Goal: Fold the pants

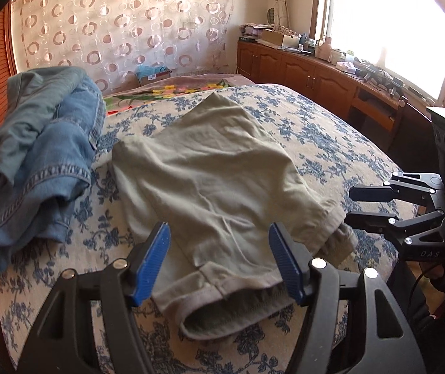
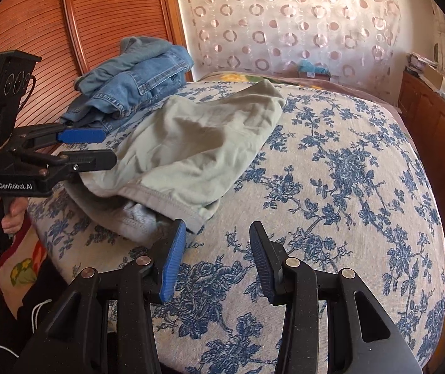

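Two grippers are hanging over the bed (image 2: 331, 171) here, and neither one is holding anything. The left gripper (image 1: 219, 261), at the bottom middle of its own view, is standing wide apart with its ribbed blue pads (image 1: 150, 265) either side of the waistband end of the folded pale grey-green cotton pants (image 1: 210, 171); the cloth is lying under and between them, but the pads aren't pinching it. In the right wrist view that same gripper is showing at the left edge, one finger above the other with a gap between.

The right gripper (image 2: 217, 261) is sitting about half open at the bottom middle of its view. Its left blue pad (image 2: 172, 268) is just beside the pants' hem corner; can't tell if it's touching. The pants are lying mid-frame on the blue floral bedspread, with crumpled blue denim jeans (image 1: 35, 155) beside them at the left.
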Demonstrator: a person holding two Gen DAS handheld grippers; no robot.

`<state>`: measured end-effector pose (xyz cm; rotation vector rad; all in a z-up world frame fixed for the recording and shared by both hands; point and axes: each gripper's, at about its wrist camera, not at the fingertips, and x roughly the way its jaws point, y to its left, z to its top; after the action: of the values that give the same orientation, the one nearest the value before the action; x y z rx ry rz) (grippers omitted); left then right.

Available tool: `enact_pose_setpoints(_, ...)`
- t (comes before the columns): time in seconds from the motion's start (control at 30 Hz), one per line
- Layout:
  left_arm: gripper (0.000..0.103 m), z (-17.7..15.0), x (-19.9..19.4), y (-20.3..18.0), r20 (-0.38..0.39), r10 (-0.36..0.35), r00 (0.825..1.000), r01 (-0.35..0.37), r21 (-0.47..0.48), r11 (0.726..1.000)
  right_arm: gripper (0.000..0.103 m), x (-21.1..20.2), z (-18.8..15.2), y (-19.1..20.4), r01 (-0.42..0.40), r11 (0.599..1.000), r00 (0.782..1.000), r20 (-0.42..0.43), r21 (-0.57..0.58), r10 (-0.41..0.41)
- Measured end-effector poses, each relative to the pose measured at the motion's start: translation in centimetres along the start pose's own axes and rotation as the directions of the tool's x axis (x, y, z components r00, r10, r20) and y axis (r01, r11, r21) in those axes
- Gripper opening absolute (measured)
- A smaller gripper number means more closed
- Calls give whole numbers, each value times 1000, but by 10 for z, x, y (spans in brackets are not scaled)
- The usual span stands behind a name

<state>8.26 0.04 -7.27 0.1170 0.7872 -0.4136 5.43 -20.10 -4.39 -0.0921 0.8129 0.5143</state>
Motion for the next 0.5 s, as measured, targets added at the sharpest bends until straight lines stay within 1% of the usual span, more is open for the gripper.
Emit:
enact_pose_setpoints(0.1,65,-8,-2,1,0,18,1000,-18,-9,1000,38,1,1,6,-3,1000,1000,-5,-11,3)
enact_pose_setpoints(0.2,65,-13,-6,0,4,24,1000,-24,-18,1000,32,3,2,12,-5,1000,1000,-6,-23,5)
enact_pose_setpoints(0.3,65,-19,-8,0,3,31,1000,-31,-26,999,21,8,4,15,-8,999,1000,-14,-33,7)
enact_pose_setpoints(0.33,65,-20,-7,1,0,33,999,-33,-29,999,12,9,5,16,-9,999,1000,-19,-39,8)
enact_pose_setpoints(0.37,65,-21,-7,1,-2,34,999,-34,-35,999,7,9,5,17,-14,999,1000,-19,-41,14)
enact_pose_setpoints(0.43,65,-24,-9,2,-5,33,999,-33,-43,999,2,6,5,19,-31,998,999,-18,-49,30)
enact_pose_setpoints(0.5,65,-25,-10,2,-6,34,999,-34,-43,998,0,-1,6,20,-47,998,999,-9,-44,47)
